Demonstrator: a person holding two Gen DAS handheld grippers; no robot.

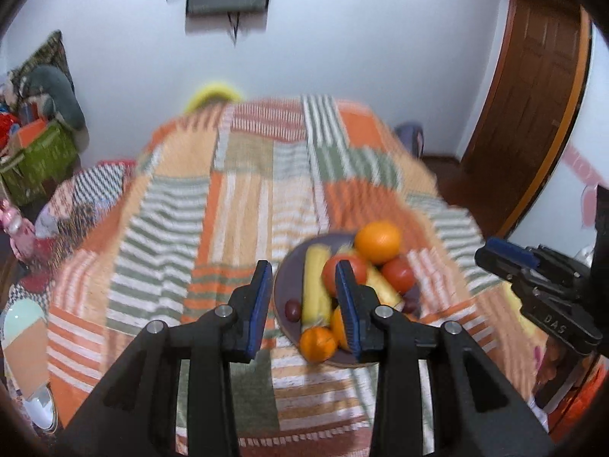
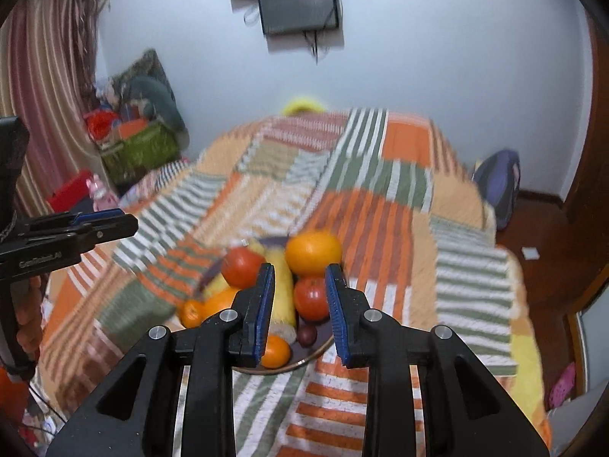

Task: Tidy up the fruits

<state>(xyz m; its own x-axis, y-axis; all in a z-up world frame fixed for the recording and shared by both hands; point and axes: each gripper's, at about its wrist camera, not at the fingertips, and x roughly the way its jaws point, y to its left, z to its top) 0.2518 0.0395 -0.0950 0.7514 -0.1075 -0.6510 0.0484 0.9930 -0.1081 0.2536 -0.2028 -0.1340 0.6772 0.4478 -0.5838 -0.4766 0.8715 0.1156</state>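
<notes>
The sorting looks barely begun, as far as can be judged: every fruit in view lies heaped on the plate [image 1: 283, 297], and neither tool carries any. That dark, shallow, round plate sits on a bed under a patchwork bedspread [image 1: 243, 198] of orange, green and white striped woven cloth, soft and a little rumpled. On the plate, the big orange [image 1: 378, 240] rests at the far rim, smooth and round; two glossy red tomatoes [image 2: 312, 297] lie just before it; long pale yellow pieces, corn-like though blur hides detail, run across the middle; a smaller orange [image 1: 318, 344] and a dark plum-like fruit [image 2: 306, 335] sit at the near rim. The left gripper [image 1: 302, 304] hangs above the plate's near-left part, jaws spread and empty. The right gripper [image 2: 298, 306] hangs over the plate's near side, likewise parted, grasping nothing
</notes>
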